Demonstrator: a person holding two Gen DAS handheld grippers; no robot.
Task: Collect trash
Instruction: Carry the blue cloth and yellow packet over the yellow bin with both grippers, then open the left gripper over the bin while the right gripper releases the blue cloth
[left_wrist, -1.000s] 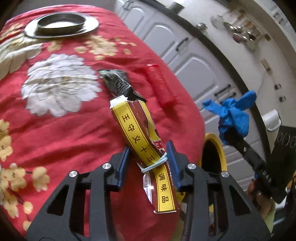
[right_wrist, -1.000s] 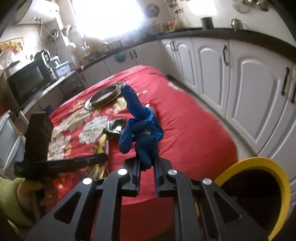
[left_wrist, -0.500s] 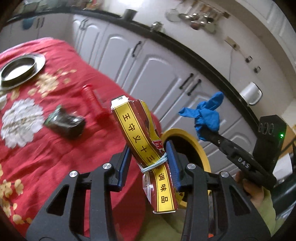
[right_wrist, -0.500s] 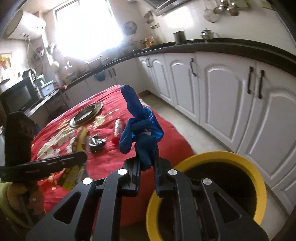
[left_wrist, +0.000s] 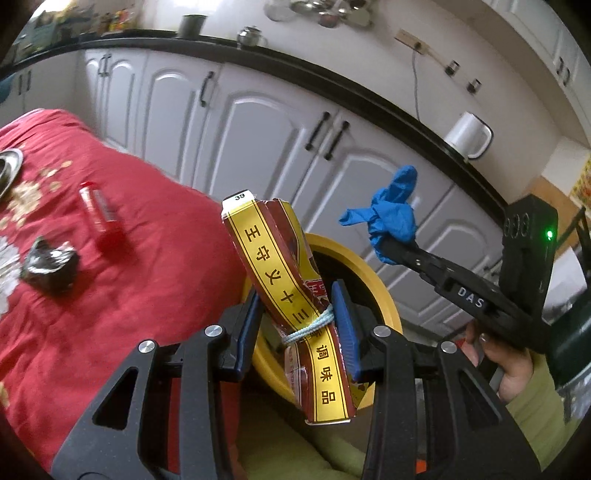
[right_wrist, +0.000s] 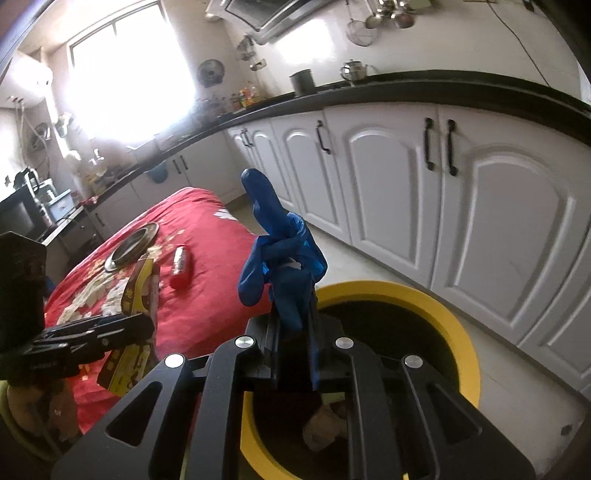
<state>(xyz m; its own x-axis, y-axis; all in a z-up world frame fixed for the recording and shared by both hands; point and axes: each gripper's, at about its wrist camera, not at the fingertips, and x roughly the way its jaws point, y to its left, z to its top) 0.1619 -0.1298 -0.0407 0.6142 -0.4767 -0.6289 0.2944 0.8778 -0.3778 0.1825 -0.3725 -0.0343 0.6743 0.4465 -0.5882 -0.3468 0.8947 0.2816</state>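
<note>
Currently the yellow-and-brown seasoning packet (left_wrist: 291, 306), tied with pale string, is pinched in the left hand-held gripper (left_wrist: 297, 325) above the yellow-rimmed trash bin (right_wrist: 436, 306). Right hand-held gripper (right_wrist: 293, 332) clamps a crumpled blue glove (right_wrist: 284, 254) over the same bin. Red tube (left_wrist: 98, 210) and dark wrapper (left_wrist: 50, 262) lie on the red-covered bench (left_wrist: 122, 295).

Beside one yellow bin (right_wrist: 460, 325): one seasoning packet (left_wrist: 291, 295), one blue glove (right_wrist: 284, 251), one red tube (left_wrist: 98, 210), one black wrapper (left_wrist: 50, 264), one metal plate (right_wrist: 131, 249).
</note>
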